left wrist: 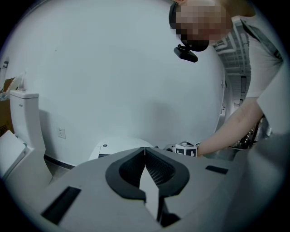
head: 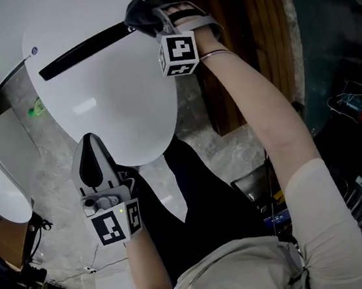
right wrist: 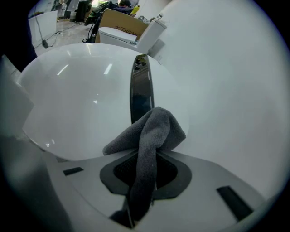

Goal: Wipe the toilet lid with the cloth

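left gripper (head: 90,142) lower left of frame, fingers clenched on nothing, at near rim of white toilet lid (head: 110,103) | right gripper (head: 144,18) top centre, fingers grasping grey cloth (right wrist: 154,131) at lid's far edge beside dark strip (head: 84,51)

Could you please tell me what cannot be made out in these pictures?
- Whether the cloth touches the toilet lid: right gripper view, the bunched cloth covers the contact spot.
- Jaw tips of the right gripper: head view, the cloth wraps them.
- Any dirt on the lid: every view, too faint against the glossy white.
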